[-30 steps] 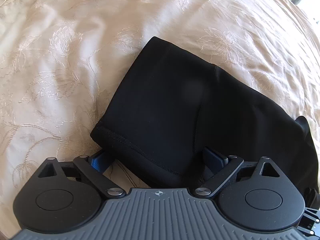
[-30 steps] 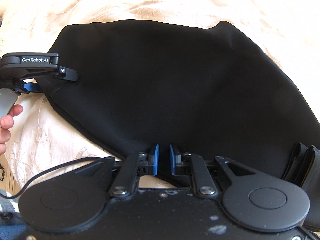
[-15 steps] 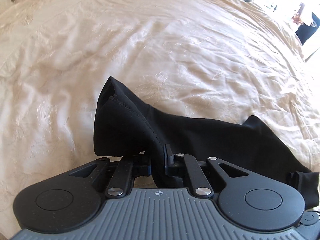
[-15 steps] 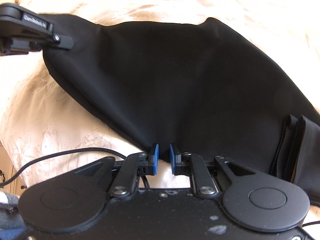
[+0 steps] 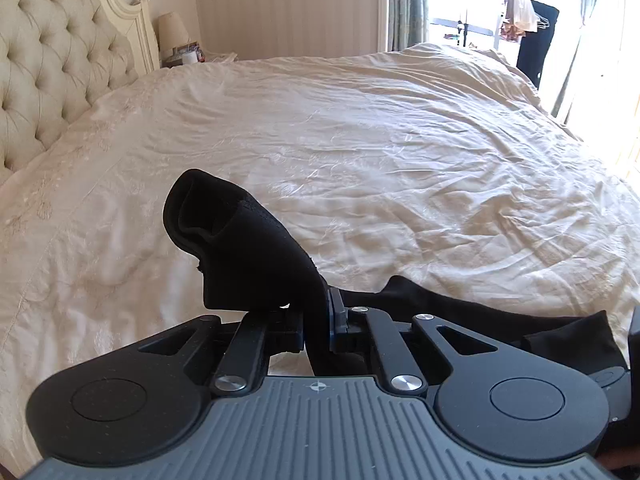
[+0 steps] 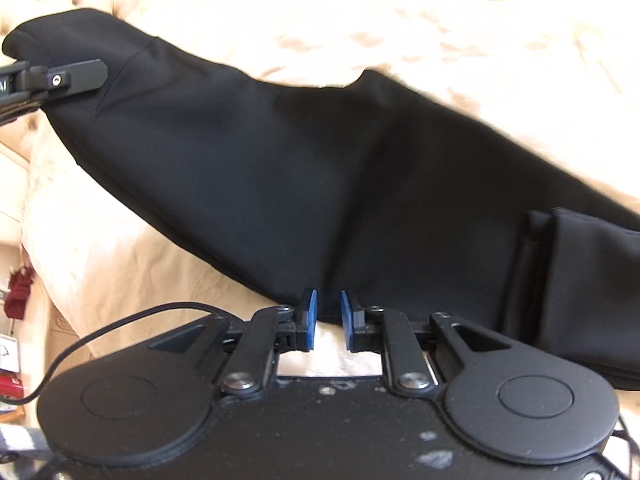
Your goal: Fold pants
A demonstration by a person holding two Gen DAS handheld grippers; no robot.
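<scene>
Two grips | left gripper point(image 5: 318, 322) pinches hem of black pants point(image 6: 320, 184), lifted off bed point(image 5: 400, 152) | right gripper point(image 6: 329, 320) nips lower edge, narrow gap | carry both ends level, keep fabric taut.

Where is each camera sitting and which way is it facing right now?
Left wrist: on the left gripper, facing across the cream bedspread toward the headboard; its jaws pinch the black pants.
Right wrist: on the right gripper, angled down at the pants; no hand shows.
Shared: pants, bedspread; the left gripper appears in the right view.
</scene>
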